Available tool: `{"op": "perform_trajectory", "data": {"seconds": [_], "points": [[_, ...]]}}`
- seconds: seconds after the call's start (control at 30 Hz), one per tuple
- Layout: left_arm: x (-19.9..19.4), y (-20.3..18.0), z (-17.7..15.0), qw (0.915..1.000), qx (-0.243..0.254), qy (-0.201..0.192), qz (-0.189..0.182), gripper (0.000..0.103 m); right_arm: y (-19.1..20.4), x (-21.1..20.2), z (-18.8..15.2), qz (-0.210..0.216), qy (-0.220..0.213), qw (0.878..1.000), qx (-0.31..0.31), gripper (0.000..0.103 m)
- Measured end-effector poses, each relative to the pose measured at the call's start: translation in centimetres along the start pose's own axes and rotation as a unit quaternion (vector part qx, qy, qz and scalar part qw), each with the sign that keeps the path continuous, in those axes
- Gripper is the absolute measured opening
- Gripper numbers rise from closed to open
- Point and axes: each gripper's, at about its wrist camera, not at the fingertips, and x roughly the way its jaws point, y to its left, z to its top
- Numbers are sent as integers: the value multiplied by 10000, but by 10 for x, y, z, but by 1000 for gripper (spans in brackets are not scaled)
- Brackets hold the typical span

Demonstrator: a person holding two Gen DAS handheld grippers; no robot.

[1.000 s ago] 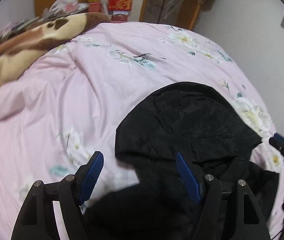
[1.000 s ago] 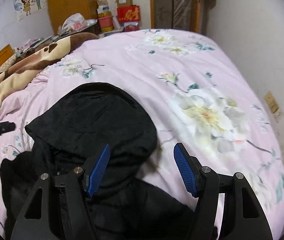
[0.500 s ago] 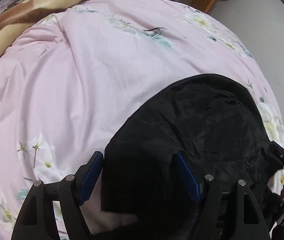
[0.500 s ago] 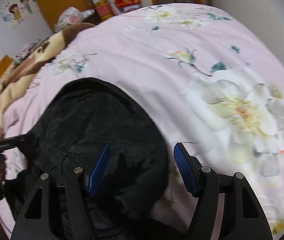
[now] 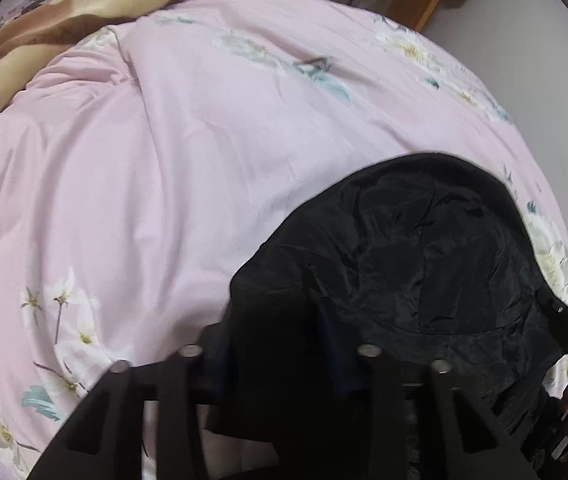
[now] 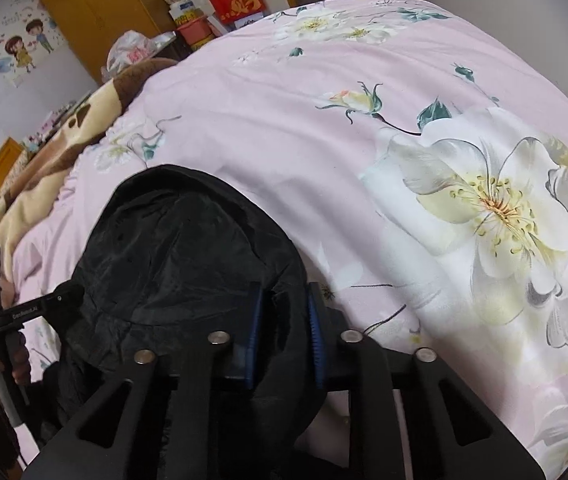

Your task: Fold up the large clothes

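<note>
Jaws of left gripper (image 5: 280, 354) and right gripper (image 6: 284, 334) closing on black jacket (image 6: 188, 264) hood edges; slick fabric may slip, thin pinch could drop on lifting from bed (image 6: 284, 152).

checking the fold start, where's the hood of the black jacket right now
The hood lies flat on the pink floral bedspread, low and left in the right wrist view, its base between the right hand-held gripper and the left hand-held gripper.

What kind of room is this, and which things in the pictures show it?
Most likely a bedroom in a home. A bed with a pink floral duvet cover fills the view, a brown and cream blanket lies at its far side, and a wooden wardrobe stands against the wall.
</note>
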Motion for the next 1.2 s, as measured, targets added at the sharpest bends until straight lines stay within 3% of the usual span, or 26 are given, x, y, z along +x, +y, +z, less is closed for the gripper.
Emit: {"op": "perform_trajectory", "data": {"seconds": [0.1, 0.17, 0.47, 0.67, 0.9, 1.03, 1.2], "points": [[-12, -6, -1, 9999, 99, -121, -14, 11, 7, -9, -2, 28, -111, 9998, -142, 10], [-23, -15, -3, 9993, 249, -267, 73, 8, 15, -16, -4, -19, -217, 9993, -305, 9], [-85, -26, -25, 9952, 286, -923, -168, 7, 37, -73, -21, 20, -796, 9951, -588, 8], [-134, -22, -59, 9902, 328, -1322, -297, 7, 55, -120, -47, 84, -1164, 9883, -982, 7], [-167, -15, -103, 9865, 331, -1539, -453, 7, 62, -156, -83, 144, -1299, 9849, -1137, 6], [-183, -3, -134, 9836, 79, -1661, -696, 7, 64, -170, -108, 134, -1290, 9822, -1357, 6], [-181, 6, -166, 9853, 13, -1533, -757, 8, 69, -180, -137, -29, -1263, 9771, -1712, 6]]}}
